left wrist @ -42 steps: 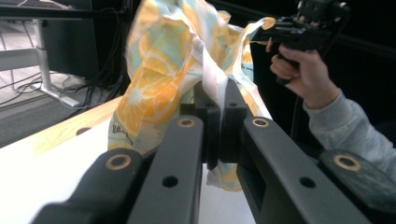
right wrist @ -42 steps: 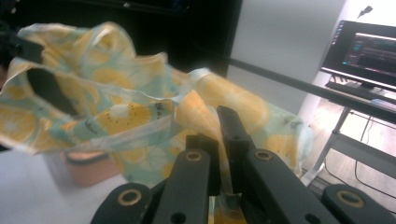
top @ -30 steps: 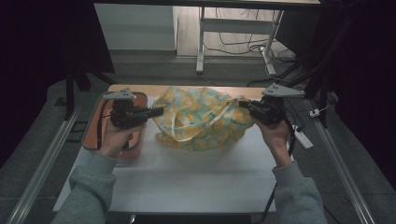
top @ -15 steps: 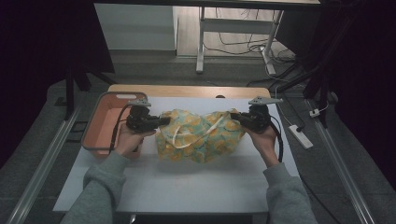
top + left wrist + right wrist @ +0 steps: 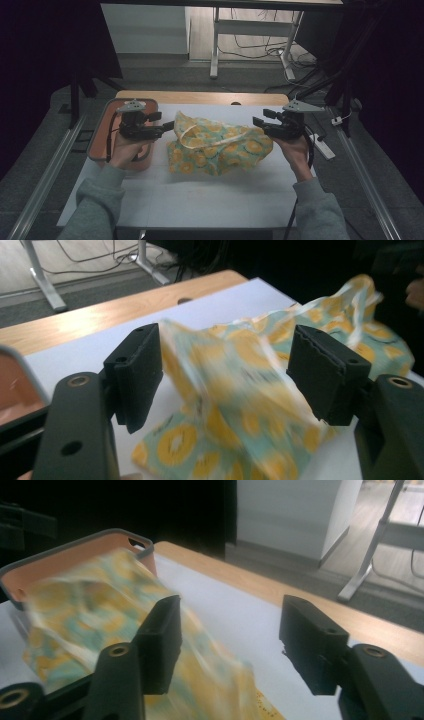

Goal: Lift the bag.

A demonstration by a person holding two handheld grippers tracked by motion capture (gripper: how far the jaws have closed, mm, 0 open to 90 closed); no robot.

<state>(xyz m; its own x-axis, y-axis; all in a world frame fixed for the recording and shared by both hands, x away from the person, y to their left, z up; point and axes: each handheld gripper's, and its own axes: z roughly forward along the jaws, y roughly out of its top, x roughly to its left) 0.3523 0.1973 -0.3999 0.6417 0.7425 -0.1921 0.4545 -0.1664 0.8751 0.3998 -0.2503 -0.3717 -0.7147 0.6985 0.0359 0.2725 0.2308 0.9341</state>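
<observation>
Floral cloth bag (image 5: 220, 147) slumped on your counter (image 5: 200, 200), left tool (image 5: 167, 127) and right tool (image 5: 256, 121) both gaping, gripping nothing, orange tray (image 5: 97, 137) leftward.

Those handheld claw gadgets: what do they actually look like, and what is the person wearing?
Each handheld claw, left and right, is a black device with two blocky black fingers with round holes along their arms. A grey three-cornered plate sits on top of each, and a black cable trails from the right one. The person wears grey long sleeves.
</observation>
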